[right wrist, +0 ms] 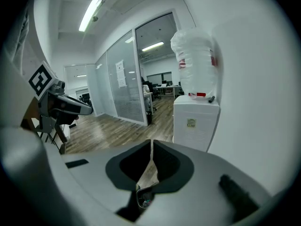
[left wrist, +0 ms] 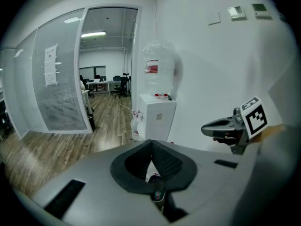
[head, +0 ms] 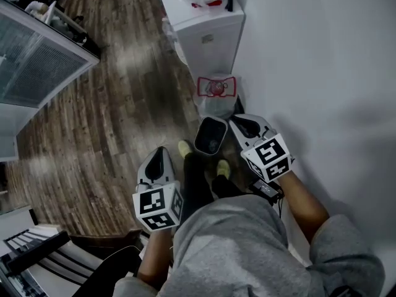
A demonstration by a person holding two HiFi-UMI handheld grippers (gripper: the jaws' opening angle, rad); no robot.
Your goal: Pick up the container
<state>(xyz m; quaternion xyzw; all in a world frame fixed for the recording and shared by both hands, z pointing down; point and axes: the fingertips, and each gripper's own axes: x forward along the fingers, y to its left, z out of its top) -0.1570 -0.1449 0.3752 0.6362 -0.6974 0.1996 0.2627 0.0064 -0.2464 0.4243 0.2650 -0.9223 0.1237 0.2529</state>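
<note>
Now | left hand-held gripper [head: 161, 153] jaws together, tilted down | right hand-held gripper [head: 239, 124] likewise, near container [head: 210, 135]

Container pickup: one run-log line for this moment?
left tongs: shut, empty | right tongs: shut, empty | container: upright, not held

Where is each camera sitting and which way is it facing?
Head view: on the head, steeply down at the bin; shows legs, left gripper, right gripper.
Left gripper view: on that gripper, toward the dispenser; shows shut jaws, right gripper.
Right gripper view: on that gripper, toward the dispenser; shows shut jaws, left gripper.
Shared: all see the dispenser.
</note>
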